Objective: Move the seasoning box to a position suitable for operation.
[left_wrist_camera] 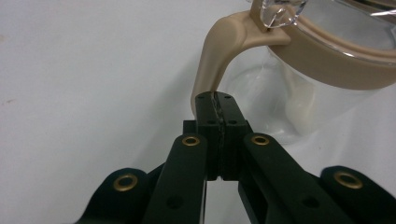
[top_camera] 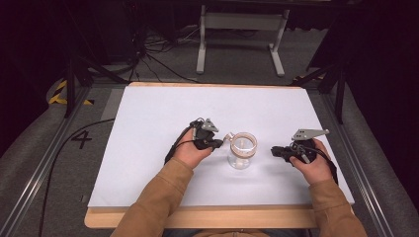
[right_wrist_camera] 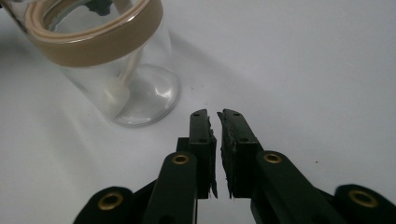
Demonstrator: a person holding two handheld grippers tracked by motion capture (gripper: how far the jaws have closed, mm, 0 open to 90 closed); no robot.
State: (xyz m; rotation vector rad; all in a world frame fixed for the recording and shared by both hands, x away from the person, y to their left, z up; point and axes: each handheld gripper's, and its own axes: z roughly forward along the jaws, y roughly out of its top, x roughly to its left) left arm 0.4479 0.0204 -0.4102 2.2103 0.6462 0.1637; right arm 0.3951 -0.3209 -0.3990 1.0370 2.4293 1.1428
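Note:
A clear glass jar with a beige rim and a beige side handle stands upright on the white table. A pale stick leans inside it. My left gripper lies just left of the jar. In the left gripper view my left gripper is shut, its tips right at the handle's lower end, with nothing seen between the pads. My right gripper rests to the right of the jar, apart from it. Its jaws stand a narrow slit apart, empty, and my right gripper points past the jar's base.
The table's wooden front edge lies near the person's sleeves. Bare white surface spreads behind and to both sides of the jar. Beyond the table a white metal frame and cables lie on the grey floor.

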